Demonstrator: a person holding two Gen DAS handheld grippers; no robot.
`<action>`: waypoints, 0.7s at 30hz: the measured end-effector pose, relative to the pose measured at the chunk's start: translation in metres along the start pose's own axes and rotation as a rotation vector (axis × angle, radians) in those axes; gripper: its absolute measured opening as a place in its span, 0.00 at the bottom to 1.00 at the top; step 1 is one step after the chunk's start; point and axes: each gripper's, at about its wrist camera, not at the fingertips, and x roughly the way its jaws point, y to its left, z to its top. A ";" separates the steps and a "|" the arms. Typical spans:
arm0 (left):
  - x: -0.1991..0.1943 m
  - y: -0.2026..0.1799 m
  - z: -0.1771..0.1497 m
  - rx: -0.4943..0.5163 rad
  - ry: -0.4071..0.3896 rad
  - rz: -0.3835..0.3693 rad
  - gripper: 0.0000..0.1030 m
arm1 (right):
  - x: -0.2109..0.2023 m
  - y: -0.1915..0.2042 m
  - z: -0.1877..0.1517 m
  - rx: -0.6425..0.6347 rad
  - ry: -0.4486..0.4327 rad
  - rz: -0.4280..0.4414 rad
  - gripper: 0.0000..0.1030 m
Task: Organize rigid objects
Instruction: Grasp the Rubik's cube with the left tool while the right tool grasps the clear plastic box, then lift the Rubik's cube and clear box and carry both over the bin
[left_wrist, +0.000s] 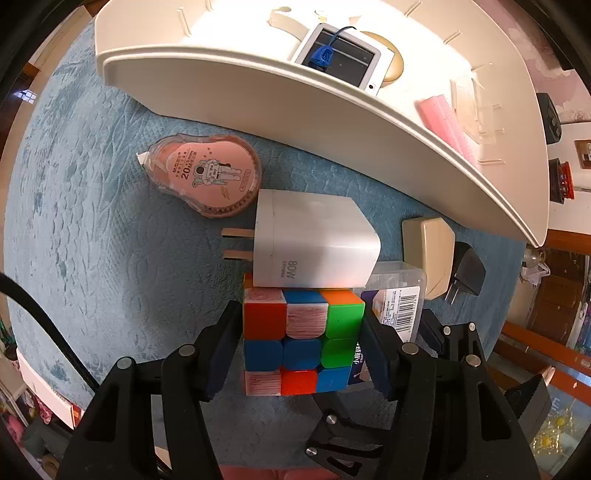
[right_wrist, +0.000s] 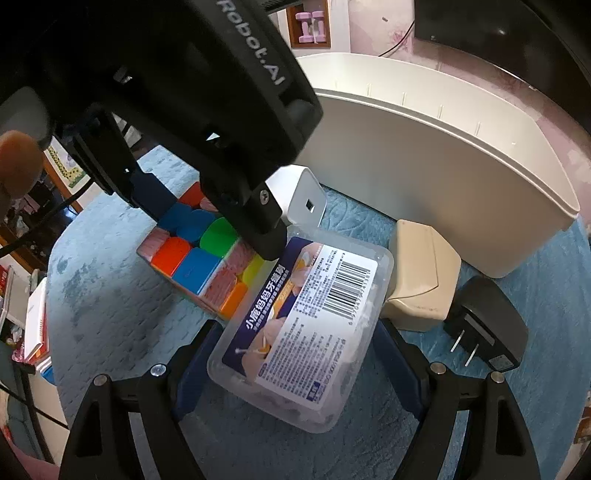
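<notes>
Left gripper: pointing steeply down, its two dark pads clamped against opposite sides of the puzzle cube.
Puzzle cube: resting on the blue textured cloth, squarely between the left gripper's fingers; top face shows orange, blue, green and worn pink-white tiles.
Right gripper: jaws standing wide apart, one finger on each side of the clear plastic box; the left pad looks clear of the box wall, and at the right pad I cannot tell whether it touches.
Clear plastic box: lying flat on the cloth just beside the cube, on its right, label and barcode facing up; whether it touches the cube I cannot tell.
White charger: just beyond the cube and overlapping its far edge in the left wrist view, prongs pointing left, "80W" printed on its side.
Cream adapter: beyond the box and to the right of the cube.
Black plug adapter: just right of the cream adapter, prongs showing.
Pink correction tape: beyond the cube and to its left, apart from the charger's prongs.
White bin: farthest from the cube, long side wall facing it; inside lie a small white-framed screen device with a blue clip and a pink ridged piece.
</notes>
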 end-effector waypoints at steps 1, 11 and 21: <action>-0.001 0.000 0.000 0.004 -0.001 0.003 0.62 | 0.005 0.007 0.005 -0.008 0.005 -0.007 0.81; -0.001 0.006 -0.017 -0.040 -0.008 0.013 0.62 | 0.012 0.025 0.014 -0.054 0.032 -0.029 0.75; -0.015 0.032 -0.042 -0.104 -0.042 0.022 0.62 | -0.001 0.026 0.008 -0.070 0.063 -0.035 0.72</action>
